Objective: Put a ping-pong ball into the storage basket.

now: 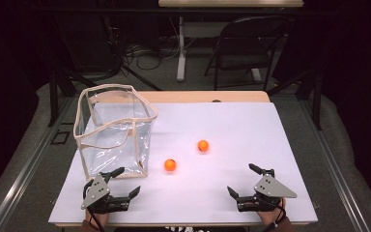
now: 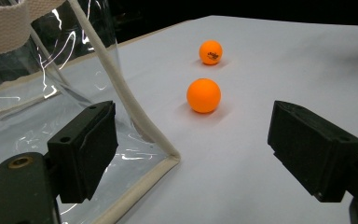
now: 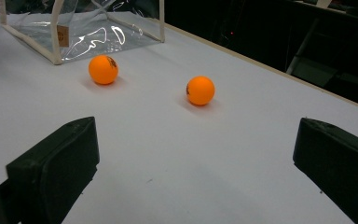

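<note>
Two orange balls lie on the white table top: the near ball (image 1: 170,165) (image 2: 203,95) (image 3: 103,69) and the far ball (image 1: 203,145) (image 2: 210,52) (image 3: 200,90). A clear plastic bag with cream trim (image 1: 113,130) (image 2: 51,88) (image 3: 81,28) stands upright and open-topped at the left. My left gripper (image 1: 125,182) (image 2: 205,154) rests near the front left, open and empty, just in front of the bag's front corner. At the front right my right gripper (image 1: 245,180) (image 3: 196,177) stands open with nothing between its fingers.
The white table top (image 1: 232,125) ends in a wooden edge (image 1: 207,96) at the back. A black folding chair (image 1: 249,48) and a white table leg (image 1: 180,48) stand on the floor beyond. Cables lie on the floor behind the bag.
</note>
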Action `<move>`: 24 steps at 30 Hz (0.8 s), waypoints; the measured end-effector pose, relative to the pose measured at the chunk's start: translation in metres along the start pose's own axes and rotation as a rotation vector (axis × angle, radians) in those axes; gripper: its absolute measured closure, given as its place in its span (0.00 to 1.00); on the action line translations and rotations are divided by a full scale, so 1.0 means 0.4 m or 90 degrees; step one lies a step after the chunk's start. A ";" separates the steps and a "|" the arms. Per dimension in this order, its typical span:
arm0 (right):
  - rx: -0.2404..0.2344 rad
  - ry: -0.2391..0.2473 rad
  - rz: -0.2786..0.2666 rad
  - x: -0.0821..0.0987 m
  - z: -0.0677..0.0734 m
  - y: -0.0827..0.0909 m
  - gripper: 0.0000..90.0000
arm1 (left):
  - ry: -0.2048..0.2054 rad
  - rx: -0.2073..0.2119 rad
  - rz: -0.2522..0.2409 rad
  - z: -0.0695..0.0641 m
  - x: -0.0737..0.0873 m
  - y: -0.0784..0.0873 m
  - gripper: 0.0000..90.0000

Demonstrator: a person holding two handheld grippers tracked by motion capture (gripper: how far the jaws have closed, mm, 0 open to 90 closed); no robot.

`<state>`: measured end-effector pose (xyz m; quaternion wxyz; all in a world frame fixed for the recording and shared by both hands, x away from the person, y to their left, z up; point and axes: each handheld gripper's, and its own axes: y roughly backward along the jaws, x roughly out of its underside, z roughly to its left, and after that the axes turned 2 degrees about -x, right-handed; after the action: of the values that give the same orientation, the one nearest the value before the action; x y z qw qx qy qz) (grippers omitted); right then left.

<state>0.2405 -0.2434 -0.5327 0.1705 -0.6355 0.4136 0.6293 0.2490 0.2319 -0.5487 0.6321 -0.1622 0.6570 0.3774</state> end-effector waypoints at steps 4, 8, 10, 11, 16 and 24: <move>-0.002 0.000 0.004 0.002 -0.001 -0.005 0.00 | 0.002 0.006 0.005 0.000 0.000 -0.007 0.18; -0.005 -0.007 0.010 0.002 -0.005 -0.013 0.00 | 0.000 0.014 0.011 0.002 0.001 -0.011 0.18; -0.003 -0.007 0.014 0.001 -0.006 -0.014 0.00 | 0.000 0.015 0.011 0.003 0.001 -0.012 0.18; -0.003 -0.014 0.016 -0.002 -0.006 -0.019 0.00 | 0.000 0.015 0.011 0.003 0.001 -0.013 0.18; -0.004 -0.017 0.032 -0.011 -0.005 -0.037 0.00 | -0.001 0.020 0.014 0.006 0.000 -0.019 0.18; -0.015 -0.026 0.057 -0.030 -0.005 -0.071 0.00 | 0.003 0.027 0.016 0.012 0.004 -0.027 0.18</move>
<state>0.2644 -0.2241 -0.5295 0.1433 -0.6055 0.4304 0.6539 0.2596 0.2287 -0.5531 0.6290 -0.1415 0.6683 0.3710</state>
